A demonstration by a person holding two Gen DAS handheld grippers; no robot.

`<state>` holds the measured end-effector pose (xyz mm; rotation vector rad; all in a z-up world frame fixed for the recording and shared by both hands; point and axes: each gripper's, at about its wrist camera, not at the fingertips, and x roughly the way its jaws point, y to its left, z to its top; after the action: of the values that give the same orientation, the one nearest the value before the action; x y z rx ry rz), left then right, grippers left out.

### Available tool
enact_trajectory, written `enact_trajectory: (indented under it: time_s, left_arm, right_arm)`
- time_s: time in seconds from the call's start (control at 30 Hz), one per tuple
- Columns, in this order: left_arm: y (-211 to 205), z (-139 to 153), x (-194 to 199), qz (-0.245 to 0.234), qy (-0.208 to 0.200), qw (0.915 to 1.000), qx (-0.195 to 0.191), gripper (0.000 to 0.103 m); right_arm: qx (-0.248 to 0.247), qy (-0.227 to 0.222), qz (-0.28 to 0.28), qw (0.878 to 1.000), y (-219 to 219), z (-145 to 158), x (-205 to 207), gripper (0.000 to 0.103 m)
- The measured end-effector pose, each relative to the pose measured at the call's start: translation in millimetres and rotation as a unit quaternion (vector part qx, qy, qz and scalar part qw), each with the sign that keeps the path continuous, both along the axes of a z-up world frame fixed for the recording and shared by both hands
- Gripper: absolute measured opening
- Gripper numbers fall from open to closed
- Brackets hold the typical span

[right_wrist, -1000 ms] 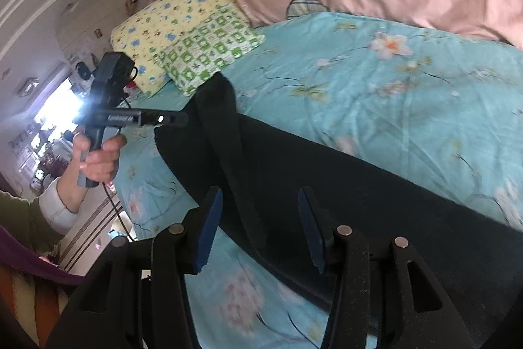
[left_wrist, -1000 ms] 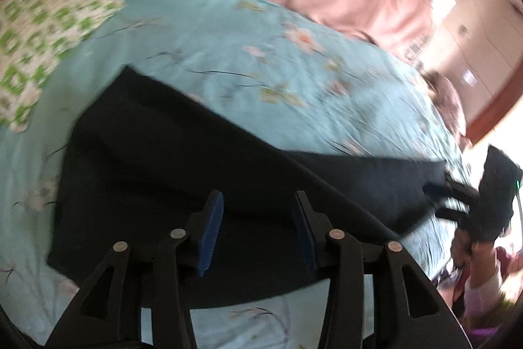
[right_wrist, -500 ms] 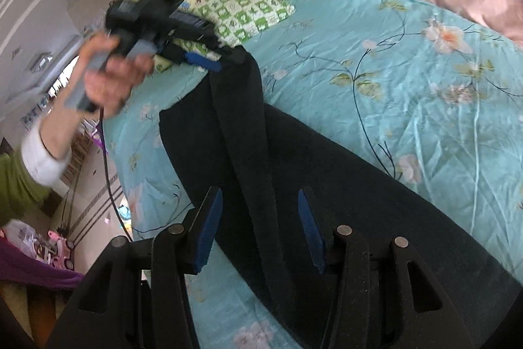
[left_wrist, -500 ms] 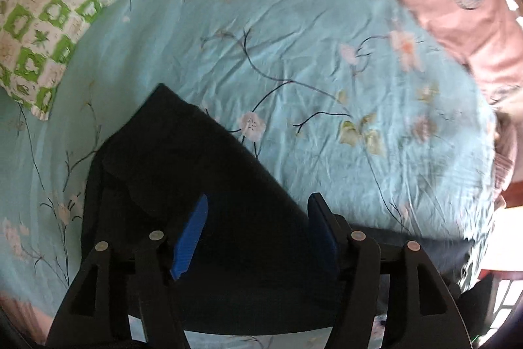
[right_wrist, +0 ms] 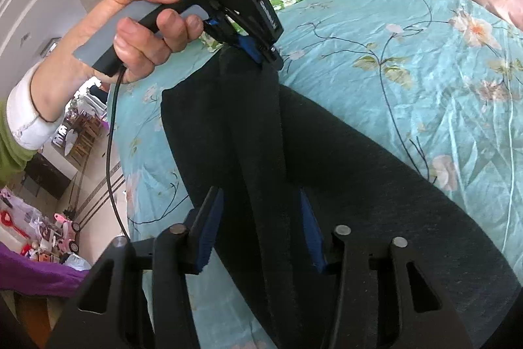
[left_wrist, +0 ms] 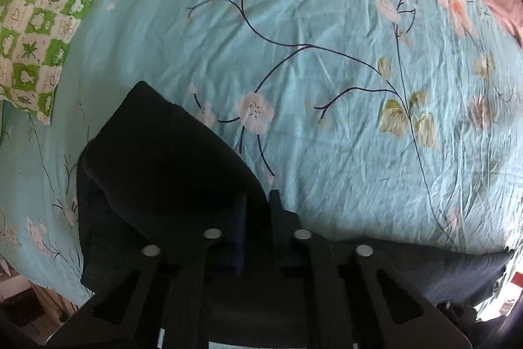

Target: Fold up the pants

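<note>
Long black fabric pants (right_wrist: 294, 152) are lying across the turquoise floral bedsheet (left_wrist: 327, 54) of the bed, one end raised, likely to carry it over for a fold. Left tongs (left_wrist: 258, 211) are pinching the pants' lifted edge, fingers nearly together with cloth between them; the left hand (right_wrist: 130, 31) is squeezing the handle. Right tongs (right_wrist: 261, 228) are standing wide apart, straddling a raised ridge of the pants; whether the blue pads (right_wrist: 209, 231) are touching cloth is unclear. Green checked pillow (left_wrist: 39, 5) is sitting near the lifted end.

White lettering marks the left tongs (right_wrist: 261, 53) body, too blurred to read; nothing else bears text.
</note>
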<state>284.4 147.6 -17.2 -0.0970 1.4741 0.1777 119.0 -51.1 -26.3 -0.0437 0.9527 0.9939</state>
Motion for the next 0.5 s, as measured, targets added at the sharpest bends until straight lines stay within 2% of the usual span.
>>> enact_trajectory:
  time_s: [0.07, 0.1, 0.17, 0.27, 0.4, 0.43, 0.5]
  left_arm:
    - [0.1, 6.1, -12.9, -0.002, -0.021, 0.9998, 0.002, 0.005]
    - [1.5, 12.3, -21.3, 0.000, -0.037, 0.9993, 0.000, 0.004]
    - [1.3, 26.9, -40.7, 0.001, -0.066, 0.9978, -0.003, 0.004]
    - [13.3, 48.5, -72.1, 0.016, -0.114, 0.9928, -0.034, 0.004]
    - [39.6, 67.5, -120.5, 0.057, -0.179, 0.9770, -0.101, 0.003]
    - [44.6, 67.8, -118.8, 0.065, -0.185, 0.9746, -0.108, 0.003]
    - [55.9, 63.8, -141.9, 0.085, -0.200, 0.9678, -0.127, 0.003]
  right_arm:
    - [0.000, -0.003, 0.002, 1.000, 1.6, -0.1, -1.2, 0.011]
    - [0.001, -0.005, -0.001, 1.000, 0.2, 0.6, -1.8, 0.008]
    - [0.012, -0.016, -0.006, 1.000, -4.1, 5.1, -4.4, 0.007]
    - [0.028, -0.033, -0.008, 0.999, -7.8, 13.8, -9.5, 0.007]
    - [0.028, -0.059, 0.002, 0.998, -5.1, 23.7, -21.7, 0.006]
    - [0.028, -0.065, 0.007, 0.997, -4.1, 25.9, -26.8, 0.006]
    - [0.026, -0.072, 0.013, 0.997, -2.0, 28.2, -33.3, 0.006]
